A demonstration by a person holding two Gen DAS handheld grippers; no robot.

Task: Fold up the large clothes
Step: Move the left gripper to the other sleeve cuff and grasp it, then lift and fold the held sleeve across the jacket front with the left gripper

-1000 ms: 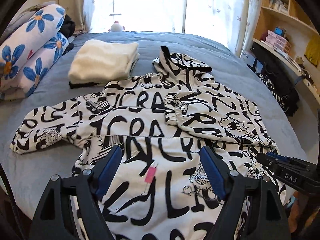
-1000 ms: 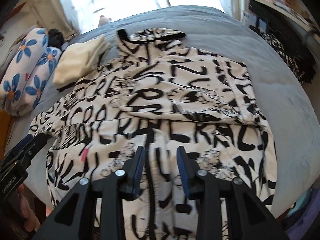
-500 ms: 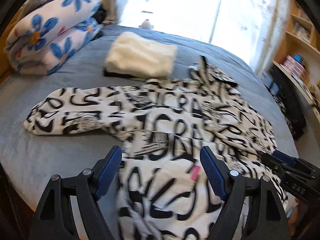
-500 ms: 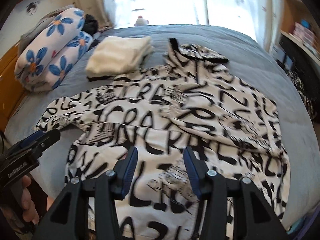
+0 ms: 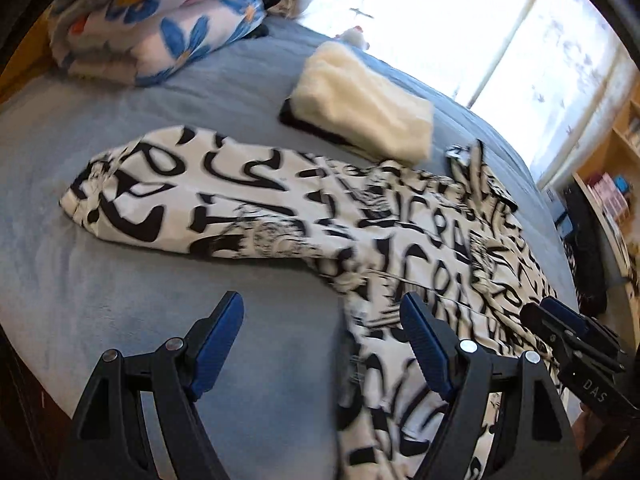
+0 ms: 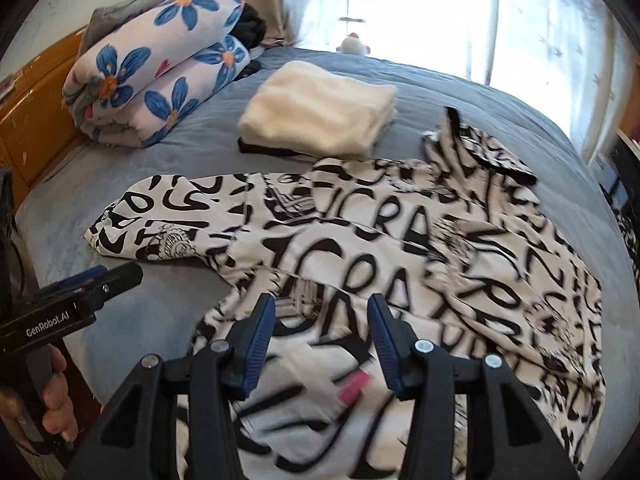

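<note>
A white hooded jacket (image 6: 400, 240) covered in black lettering lies spread on the grey-blue bed (image 5: 120, 300). Its left sleeve (image 5: 192, 200) stretches out flat to the left, and its other sleeve lies folded across the body. My left gripper (image 5: 320, 320) hangs open over bare sheet just left of the jacket's side edge, below that sleeve, with nothing between its fingers. In the right wrist view a hand holds the left gripper (image 6: 80, 292) at the left. My right gripper (image 6: 322, 320) is open above the jacket's lower body, near a pink tag (image 6: 354, 388), touching no cloth.
A folded cream garment (image 6: 320, 108) lies behind the jacket. A rolled quilt with blue flowers (image 6: 160, 68) sits at the bed's far left, by an orange wooden panel (image 6: 36, 92). Shelves (image 5: 612, 184) stand on the right, and a bright curtained window lies beyond the bed.
Both grippers have swept left along the bed's near edge and rolled. The left one left the jacket's body for bare sheet. The right jaws stand a little wider. The jacket lies as before.
</note>
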